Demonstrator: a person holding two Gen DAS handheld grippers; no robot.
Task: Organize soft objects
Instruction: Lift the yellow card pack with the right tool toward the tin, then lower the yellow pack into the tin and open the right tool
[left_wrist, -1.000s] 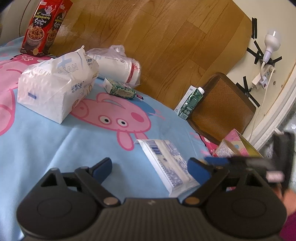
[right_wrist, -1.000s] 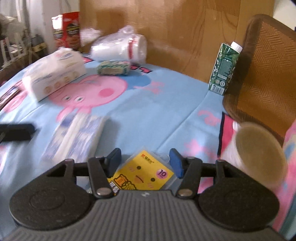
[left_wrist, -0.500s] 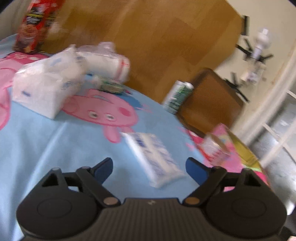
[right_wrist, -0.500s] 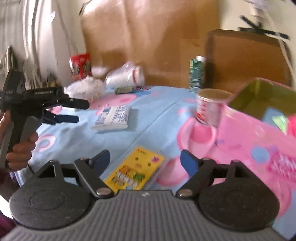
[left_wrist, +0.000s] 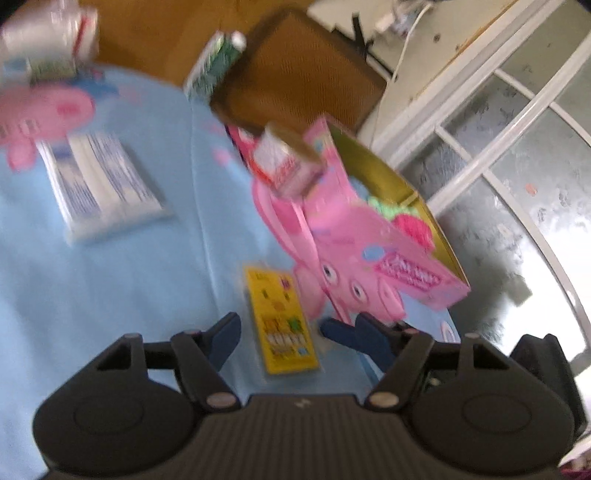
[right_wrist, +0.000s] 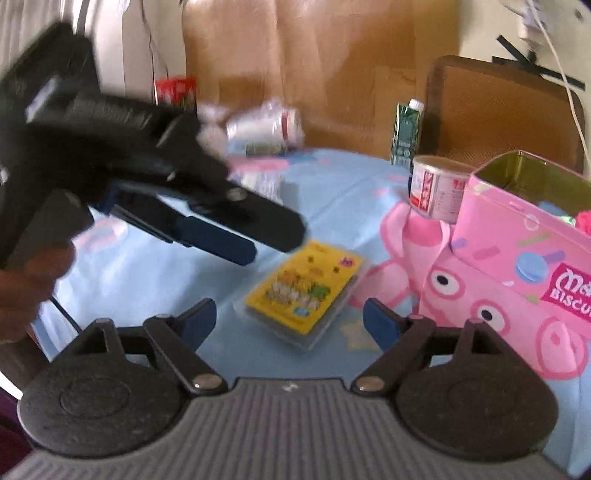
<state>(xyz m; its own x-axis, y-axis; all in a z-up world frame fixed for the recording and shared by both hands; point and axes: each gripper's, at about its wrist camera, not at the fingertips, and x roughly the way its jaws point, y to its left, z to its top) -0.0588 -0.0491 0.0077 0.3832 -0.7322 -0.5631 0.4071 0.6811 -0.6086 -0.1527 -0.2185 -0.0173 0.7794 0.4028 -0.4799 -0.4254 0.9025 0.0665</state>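
Observation:
A flat yellow packet (left_wrist: 280, 319) lies on the blue cartoon tablecloth (left_wrist: 110, 288), also in the right wrist view (right_wrist: 304, 291). My left gripper (left_wrist: 299, 338) is open and empty, its fingers either side of the packet's near end; it also shows from the side in the right wrist view (right_wrist: 218, 240). My right gripper (right_wrist: 290, 325) is open and empty, just short of the packet. A pink biscuit box (left_wrist: 373, 236) stands open to the right (right_wrist: 524, 266), with pink and green soft things inside. A white tissue pack (left_wrist: 99, 184) lies at the left.
A red and white cup (left_wrist: 284, 162) stands beside the box (right_wrist: 436, 188). A green carton (left_wrist: 218, 62) and a brown chair back (left_wrist: 303, 74) are at the table's far edge. A plastic-wrapped white roll (right_wrist: 266, 125) and a red box (right_wrist: 175, 90) lie far back.
Both views have swung fast. My left gripper has moved right from the tissue pack to the yellow packet. My right gripper has pulled back from the packet and opened wider.

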